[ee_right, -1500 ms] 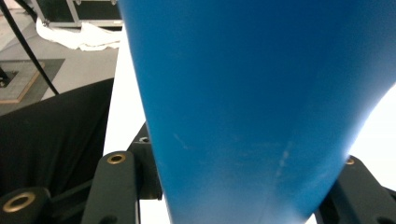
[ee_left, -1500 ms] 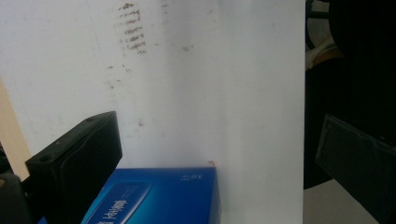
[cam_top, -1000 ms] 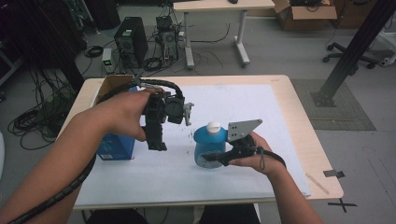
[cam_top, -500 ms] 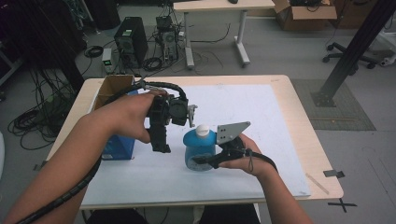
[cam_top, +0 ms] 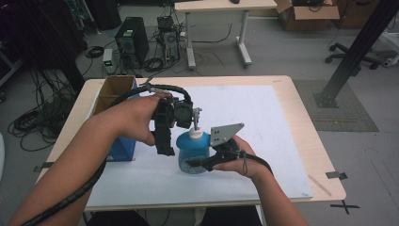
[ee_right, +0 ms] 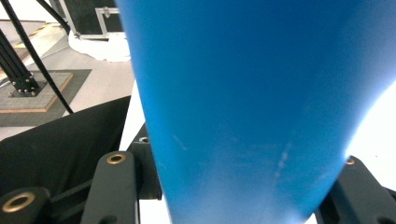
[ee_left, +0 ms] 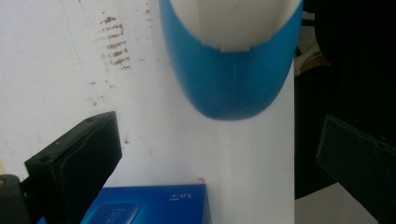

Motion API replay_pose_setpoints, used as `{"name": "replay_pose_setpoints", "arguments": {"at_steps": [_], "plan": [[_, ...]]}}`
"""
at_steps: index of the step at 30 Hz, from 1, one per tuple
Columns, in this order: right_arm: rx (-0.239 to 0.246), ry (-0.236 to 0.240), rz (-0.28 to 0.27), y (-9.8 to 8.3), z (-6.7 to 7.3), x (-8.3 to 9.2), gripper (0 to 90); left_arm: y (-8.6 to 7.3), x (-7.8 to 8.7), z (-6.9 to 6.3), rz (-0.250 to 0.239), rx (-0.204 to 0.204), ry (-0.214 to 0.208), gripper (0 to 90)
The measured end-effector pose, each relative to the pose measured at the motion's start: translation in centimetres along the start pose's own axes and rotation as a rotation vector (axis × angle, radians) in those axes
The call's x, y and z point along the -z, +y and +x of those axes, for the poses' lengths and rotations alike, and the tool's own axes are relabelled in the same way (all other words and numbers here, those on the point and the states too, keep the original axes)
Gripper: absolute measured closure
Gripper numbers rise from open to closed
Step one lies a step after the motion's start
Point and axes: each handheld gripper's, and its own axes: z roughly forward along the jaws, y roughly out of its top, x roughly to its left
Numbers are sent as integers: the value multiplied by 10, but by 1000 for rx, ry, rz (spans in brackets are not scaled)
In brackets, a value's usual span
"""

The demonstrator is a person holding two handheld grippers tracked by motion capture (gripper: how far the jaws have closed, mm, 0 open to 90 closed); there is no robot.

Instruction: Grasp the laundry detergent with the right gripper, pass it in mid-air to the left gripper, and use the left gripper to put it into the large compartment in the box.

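Two grippers: one bottle is being worked on between them, over a white sheet (cam_top: 254, 113).
Right gripper (cam_top: 197, 165): the jaws are closed on the lower body of the blue bottle (cam_top: 193, 150), one on each side; the grip is confirmed in the right gripper view, where the blue wall is flanked by both jaws.
Left gripper (cam_top: 165, 146): it is pointed downward, with the jaws spread wide and nothing held between them; it is placed just beside the bottle, at 10 o'clock of it.
Change: within the last second the bottle has been carried toward 9 o'clock by the right gripper, so that its white cap (cam_top: 195, 135) and pump head (cam_top: 195, 117) are now brought up against the left gripper; the left gripper has barely been moved.
Meaning: the bottle is judged to be presented for work on its pump or cap, with the body steadied by the right gripper.
Bottle position: near the front middle of the table (cam_top: 301, 113), upright; contact with the sheet cannot be determined.
Surroundings: a blue box (cam_top: 123, 148) is located at 9 o'clock of the bottle, and an open cardboard box (cam_top: 113, 92) at 10 o'clock, farther off.
Obstruction: the blue box is set close to the left gripper, and room on that side is limited.
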Motion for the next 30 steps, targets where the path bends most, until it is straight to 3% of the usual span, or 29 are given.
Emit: {"name": "replay_pose_setpoints", "arguments": {"at_steps": [11,30], "plan": [[2,3,3,6,1,-16,452,4,-8,-1,12,4,-15,4],[-1,-2,-2,11,3,-28,451,9,-21,-3,-2,-9,-36,4]]}}
